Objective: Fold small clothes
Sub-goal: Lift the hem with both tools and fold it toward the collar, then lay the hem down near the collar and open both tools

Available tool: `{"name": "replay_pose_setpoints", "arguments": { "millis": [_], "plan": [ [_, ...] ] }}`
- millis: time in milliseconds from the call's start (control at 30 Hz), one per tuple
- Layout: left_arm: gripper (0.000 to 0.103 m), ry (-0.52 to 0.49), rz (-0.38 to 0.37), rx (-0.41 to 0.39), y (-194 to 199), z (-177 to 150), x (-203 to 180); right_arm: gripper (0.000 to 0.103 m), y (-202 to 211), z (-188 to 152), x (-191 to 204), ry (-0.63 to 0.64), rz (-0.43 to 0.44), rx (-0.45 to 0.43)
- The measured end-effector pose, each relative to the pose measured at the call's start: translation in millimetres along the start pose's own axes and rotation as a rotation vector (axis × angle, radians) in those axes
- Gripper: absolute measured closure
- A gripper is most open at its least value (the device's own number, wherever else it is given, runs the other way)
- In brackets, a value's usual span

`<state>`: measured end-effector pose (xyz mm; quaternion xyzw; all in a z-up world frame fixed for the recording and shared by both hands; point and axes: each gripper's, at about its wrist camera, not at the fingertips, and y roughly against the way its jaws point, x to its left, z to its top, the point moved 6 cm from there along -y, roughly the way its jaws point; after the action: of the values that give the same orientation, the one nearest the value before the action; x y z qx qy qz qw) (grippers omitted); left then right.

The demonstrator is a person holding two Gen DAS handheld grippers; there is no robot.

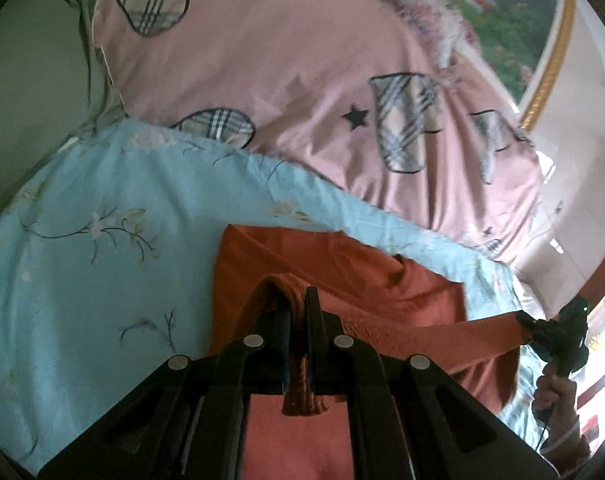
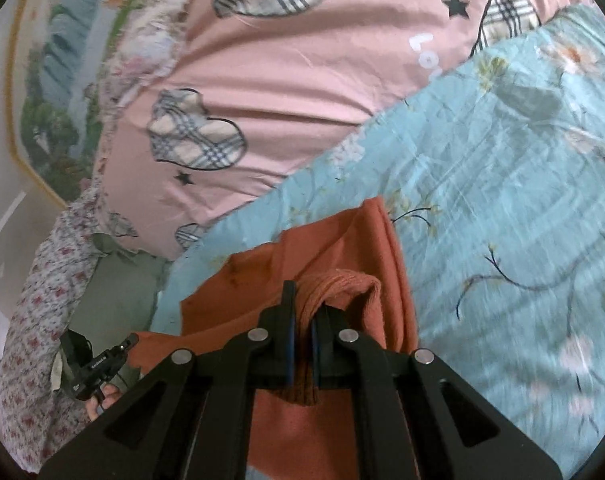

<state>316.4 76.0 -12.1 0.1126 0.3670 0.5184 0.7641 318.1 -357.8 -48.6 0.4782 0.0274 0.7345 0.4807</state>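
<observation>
Ribbed hem fabric sits bunched right at the bottom centre of both wrist views, and that is what I have in each gripper: the left gripper (image 1: 298, 312) is closed down tight on a fold of the rust-orange garment (image 1: 342, 280), and the right gripper (image 2: 304, 312) is clamped just as tight on another bunch of the same ribbed edge. In the left wrist view the held edge runs from my jaws out toward the lower right of the frame, pulled into a taut band that ends at the right gripper, with the hand (image 1: 554, 392) below it. In the right wrist view the same band runs toward the lower left, where the left gripper shows small and dark. So the long axis of the held edge lies across, from one gripper to the other, and both are at its ends; neither is nearer than the other. The rest of the garment lies ahead of the jaws, toward the middle of each frame, spread on the light blue flowered sheet (image 1: 102, 240), with the pink quilt (image 1: 282, 80) beyond it in the upper half. I judge the coming move to be carrying this edge forward over the body of the garment, away from me, and it turns on keeping both ends level so the fold lands square.
</observation>
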Motion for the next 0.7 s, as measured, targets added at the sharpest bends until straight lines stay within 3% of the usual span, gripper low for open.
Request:
{"name": "replay_pose_setpoints", "arguments": {
  "millis": [333, 400, 433, 467, 500, 567, 633, 700],
  "plan": [
    [0.098, 0.057, 0.074, 0.094, -79, -1, 38, 0.093, -66, 1, -46, -0.051, -0.114, 0.12],
    [0.095, 0.064, 0.098, 0.129, -91, -5, 45, 0.087, -56, 3, -48, -0.075, -0.117, 0.097],
    [0.094, 0.08, 0.098, 0.149, -94, -8, 48, 0.077, -46, 4, -46, -0.066, -0.132, 0.072],
    [0.093, 0.099, 0.088, 0.158, -93, -11, 49, 0.063, -30, 4, -40, -0.029, -0.169, 0.029],
    [0.09, 0.111, 0.077, 0.151, -87, -14, 48, 0.057, -16, 2, -35, 0.01, -0.209, -0.009],
    [0.079, 0.085, 0.059, 0.131, -67, -24, 38, 0.053, 4, -6, -17, 0.089, -0.256, -0.041],
    [0.073, 0.064, 0.032, 0.129, -49, -39, 24, 0.053, 4, -25, 8, 0.186, -0.213, 0.011],
    [0.073, 0.051, -0.021, 0.157, -38, -62, 0, 0.053, -12, -58, 39, 0.328, -0.154, 0.13]
  ]
}}
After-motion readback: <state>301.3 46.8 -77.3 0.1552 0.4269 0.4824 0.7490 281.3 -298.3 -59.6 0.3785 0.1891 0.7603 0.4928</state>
